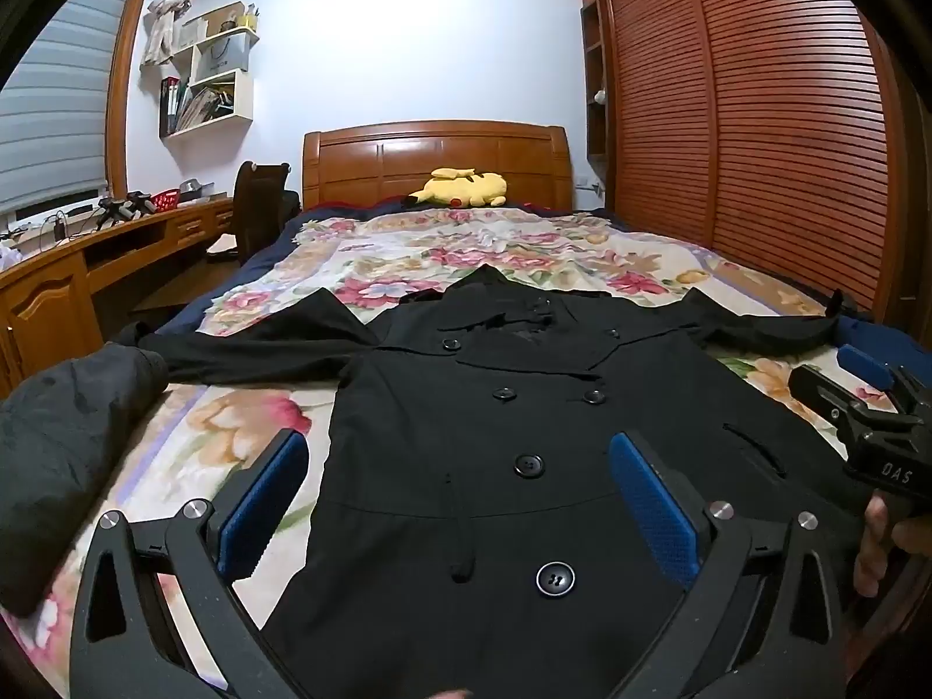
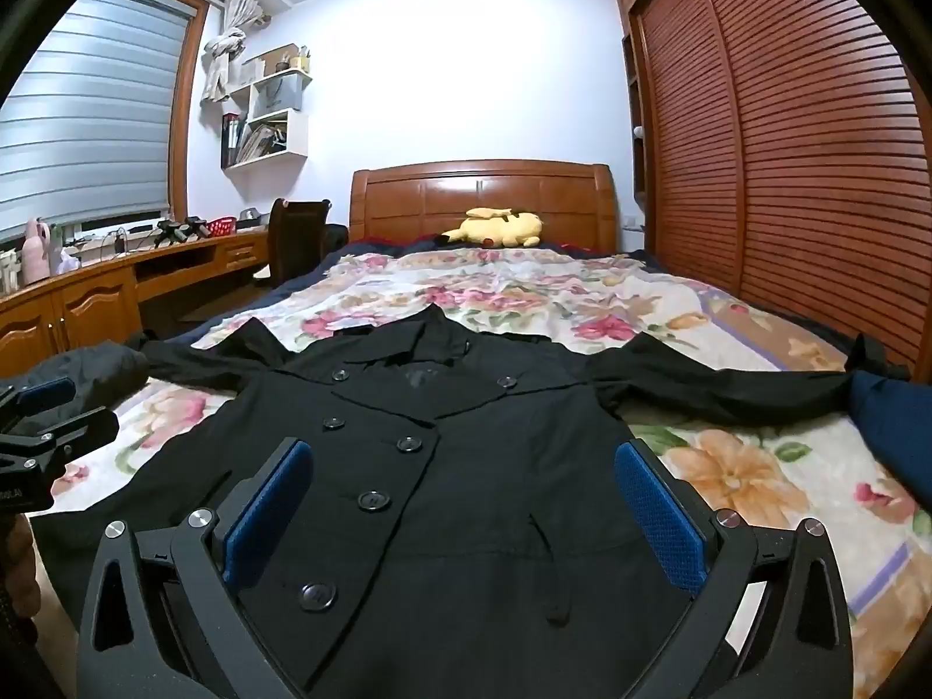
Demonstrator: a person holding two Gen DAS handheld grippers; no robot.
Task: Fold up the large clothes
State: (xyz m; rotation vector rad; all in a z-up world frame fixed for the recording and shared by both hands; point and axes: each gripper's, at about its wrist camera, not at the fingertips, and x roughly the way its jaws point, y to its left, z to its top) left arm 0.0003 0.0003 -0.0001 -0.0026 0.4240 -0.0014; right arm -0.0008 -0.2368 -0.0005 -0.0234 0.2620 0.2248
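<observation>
A black double-breasted coat lies flat, front up, on the floral bedspread, collar toward the headboard and both sleeves spread out sideways. My left gripper hovers over the coat's lower left part, jaws wide open with nothing between the blue pads. My right gripper hovers over the lower right part, also wide open and empty. In the left wrist view the right gripper shows at the right edge, with a hand below it. In the right wrist view the left gripper shows at the left edge.
A dark bundled garment lies on the bed's left side by the left sleeve. A yellow plush toy rests near the wooden headboard. A louvred wardrobe runs along the right; a wooden desk and chair stand at left.
</observation>
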